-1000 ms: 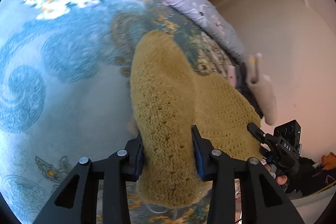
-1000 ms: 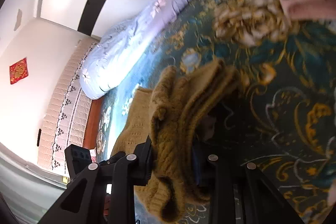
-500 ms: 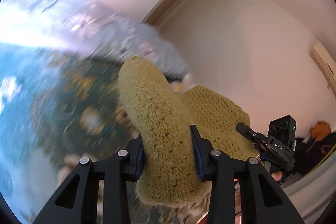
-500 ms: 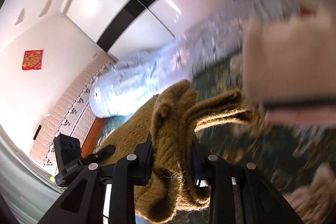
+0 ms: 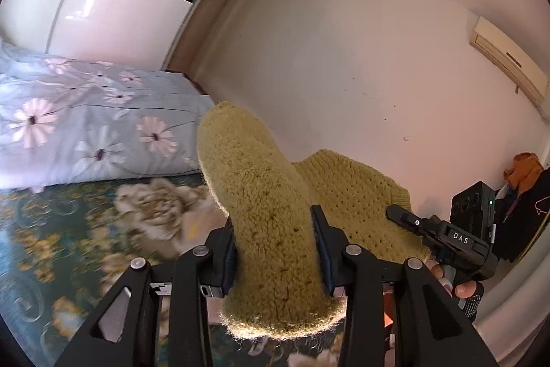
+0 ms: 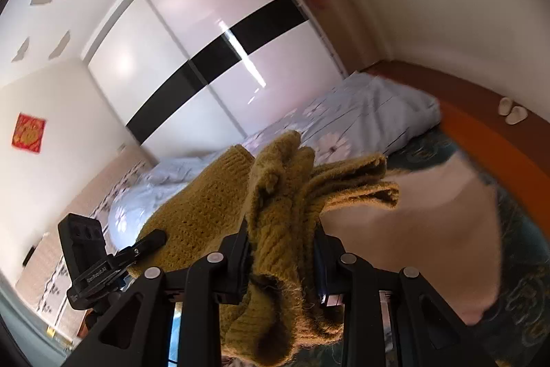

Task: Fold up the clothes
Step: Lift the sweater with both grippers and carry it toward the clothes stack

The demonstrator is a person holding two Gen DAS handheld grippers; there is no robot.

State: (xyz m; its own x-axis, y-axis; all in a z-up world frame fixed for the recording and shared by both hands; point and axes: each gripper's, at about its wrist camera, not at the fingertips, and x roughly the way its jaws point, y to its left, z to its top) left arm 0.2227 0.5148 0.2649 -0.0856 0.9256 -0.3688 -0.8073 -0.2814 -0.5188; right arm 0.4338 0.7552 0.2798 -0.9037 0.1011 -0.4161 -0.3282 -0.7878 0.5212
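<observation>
left gripper (image 5: pixel 276 246) and right gripper (image 6: pixel 283 255) each clamp the mustard sweater (image 5: pixel 261 212), lifted off the bed (image 5: pixel 68 222). fold looks barely started; laying flat and folding remain.

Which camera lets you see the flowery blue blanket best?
The left wrist view. There the flowery blue blanket fills the left side, sharp, with its pink daisies plain to see. In the right wrist view it lies farther back, and the yellow sweater held in the right gripper hides its middle.
</observation>
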